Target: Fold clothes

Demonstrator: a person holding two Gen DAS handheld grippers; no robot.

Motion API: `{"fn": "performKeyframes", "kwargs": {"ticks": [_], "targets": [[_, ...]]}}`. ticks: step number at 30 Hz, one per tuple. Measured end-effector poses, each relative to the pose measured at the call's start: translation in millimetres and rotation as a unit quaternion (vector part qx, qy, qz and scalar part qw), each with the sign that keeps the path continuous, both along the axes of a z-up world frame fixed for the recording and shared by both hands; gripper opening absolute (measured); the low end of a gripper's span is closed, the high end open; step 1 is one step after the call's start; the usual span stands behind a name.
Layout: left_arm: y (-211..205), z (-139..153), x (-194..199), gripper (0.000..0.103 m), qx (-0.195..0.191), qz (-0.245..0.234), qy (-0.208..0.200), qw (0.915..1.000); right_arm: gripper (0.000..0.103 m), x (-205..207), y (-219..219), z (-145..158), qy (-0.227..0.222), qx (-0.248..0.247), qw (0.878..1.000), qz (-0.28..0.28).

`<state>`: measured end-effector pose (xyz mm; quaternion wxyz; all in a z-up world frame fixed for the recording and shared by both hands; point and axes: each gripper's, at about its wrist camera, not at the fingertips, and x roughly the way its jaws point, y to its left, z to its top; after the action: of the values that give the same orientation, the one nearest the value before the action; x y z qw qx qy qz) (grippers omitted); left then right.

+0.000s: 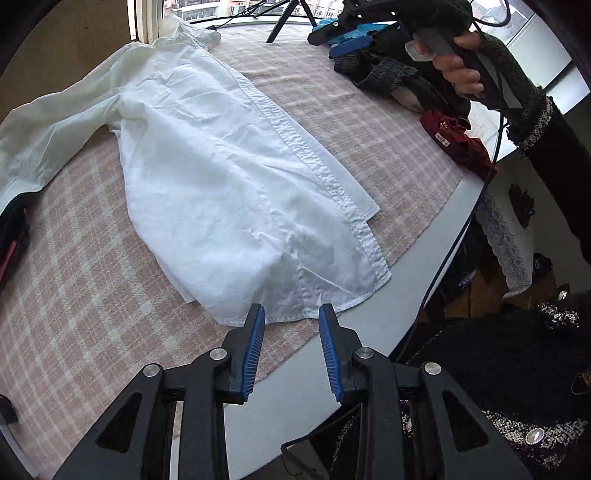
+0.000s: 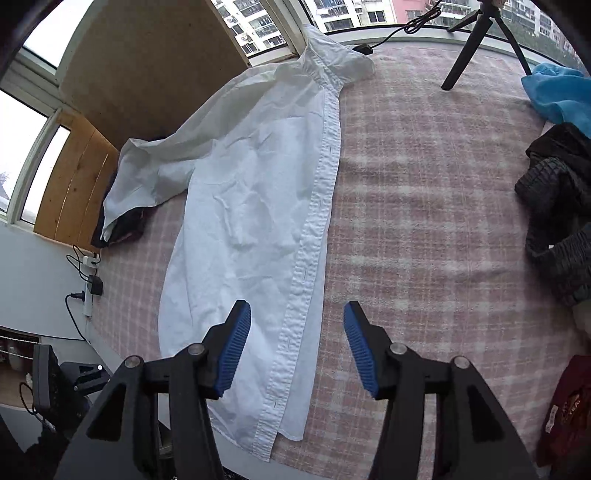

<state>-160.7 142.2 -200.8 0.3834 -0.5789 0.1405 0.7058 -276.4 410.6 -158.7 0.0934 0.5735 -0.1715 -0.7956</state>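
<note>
A white button-up shirt (image 1: 221, 177) lies flat on the pink checked cloth, folded lengthwise with its button placket on top, collar far away and one sleeve spread to the left. My left gripper (image 1: 291, 314) is open and empty, its fingertips just at the shirt's hem near the table's front edge. In the right wrist view the shirt (image 2: 251, 206) runs from collar at top to hem at bottom. My right gripper (image 2: 297, 314) is open and empty above the placket near the hem. The right gripper also shows in the left wrist view (image 1: 332, 33), held in a hand.
A pile of dark, blue and maroon clothes (image 1: 424, 96) sits at the table's right side; it also shows in the right wrist view (image 2: 557, 206). A black tripod (image 2: 480, 40) stands at the back. Dark garments (image 2: 122, 229) lie under the sleeve. The table edge (image 1: 424, 258) curves nearby.
</note>
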Motion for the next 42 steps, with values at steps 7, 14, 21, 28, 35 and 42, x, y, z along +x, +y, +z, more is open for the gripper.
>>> {"fn": "performKeyframes", "kwargs": {"ticks": [7, 14, 21, 28, 35, 42], "targets": [[63.8, -23.4, 27.9, 0.034, -0.006, 0.076, -0.026, 0.9967, 0.052, -142.1, 42.6, -9.0, 0.018, 0.010, 1.000, 0.006], [121.7, -51.1, 34.7, 0.037, -0.033, 0.152, -0.051, 0.9866, 0.052, -239.4, 44.1, -77.9, -0.014, -0.036, 0.999, 0.016], [123.6, -65.7, 24.6, 0.038, -0.062, 0.226, -0.056, 0.9706, 0.058, -281.7, 19.9, -103.0, 0.004, -0.032, 0.998, 0.058], [90.3, -73.2, 17.6, 0.000, -0.054, 0.281, -0.075, 0.9551, 0.016, -284.4, -3.2, -96.2, 0.053, 0.004, 0.992, 0.114], [64.3, -46.1, 26.8, 0.000, -0.026, 0.290, -0.065, 0.9544, 0.008, -280.4, -13.7, -60.5, 0.081, 0.000, 0.986, 0.145], [54.5, -16.2, 20.8, 0.000, -0.031, 0.304, -0.020, 0.9519, 0.007, -286.1, -32.3, -20.9, 0.110, 0.002, 0.983, 0.144]]}}
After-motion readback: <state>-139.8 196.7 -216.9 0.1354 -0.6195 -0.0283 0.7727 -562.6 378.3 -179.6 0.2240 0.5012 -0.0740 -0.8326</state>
